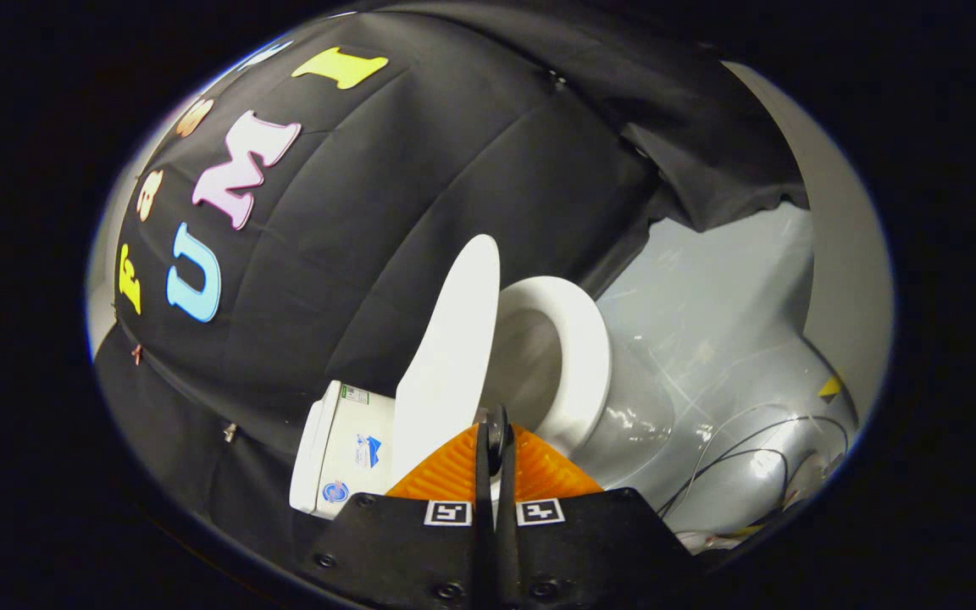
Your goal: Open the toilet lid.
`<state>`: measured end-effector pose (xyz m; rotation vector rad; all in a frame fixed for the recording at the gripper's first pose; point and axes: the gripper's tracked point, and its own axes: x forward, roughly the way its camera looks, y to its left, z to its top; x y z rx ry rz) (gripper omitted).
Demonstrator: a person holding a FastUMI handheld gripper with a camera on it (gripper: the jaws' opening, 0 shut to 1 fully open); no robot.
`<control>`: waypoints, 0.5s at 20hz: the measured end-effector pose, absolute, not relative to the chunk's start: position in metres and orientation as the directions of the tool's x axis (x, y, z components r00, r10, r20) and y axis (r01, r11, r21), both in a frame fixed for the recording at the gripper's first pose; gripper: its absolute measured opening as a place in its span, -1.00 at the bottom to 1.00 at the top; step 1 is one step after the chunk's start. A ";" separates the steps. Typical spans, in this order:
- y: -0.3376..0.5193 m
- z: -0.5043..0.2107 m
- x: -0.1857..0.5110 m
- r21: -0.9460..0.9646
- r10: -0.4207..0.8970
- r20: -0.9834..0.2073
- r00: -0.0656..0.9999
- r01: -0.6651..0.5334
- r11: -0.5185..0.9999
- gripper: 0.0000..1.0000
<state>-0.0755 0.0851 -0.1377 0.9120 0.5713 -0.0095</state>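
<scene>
Gripper: jaws drawn together, their tips meeting with only a thin dark slit between them. They reach to the lower edge of the toilet lid, at the point where lid and seat part; whether that edge is pinched between them or lies just past the tips cannot be told, since the tips cover the contact point.

Toilet lid: white, oval, smooth. It stands raised well clear of the seat, seen nearly edge-on, leaning back toward the tank. Its lower end is at the jaws; its upper end rises against the black cloth wall.

Toilet seat: white ring, exposed, lying on the bowl rim just beside the lid and beyond the jaws. The bowl opening inside the ring is visible and shaded.

Toilet bowl: white glazed body under the seat, with bright reflections on its side.

Tank: white, on the far side of the lid from the seat, with small printed stickers on its face; the labels are too small to make out.

Floor: pale grey and glossy, carrying the toilet.

Cables: thin dark and light strands looping across the floor beyond the bowl.

Cloth wall: black fabric, creased, hanging behind the toilet; one corner is lifted above the floor area.
</scene>
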 end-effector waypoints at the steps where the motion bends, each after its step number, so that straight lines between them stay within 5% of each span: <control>1: 0.088 -0.128 -0.073 0.726 0.211 -0.468 0.858 0.237 0.645 -0.91; 10: 0.142 -0.034 -0.066 0.650 0.158 -0.404 0.901 0.161 0.742 -0.90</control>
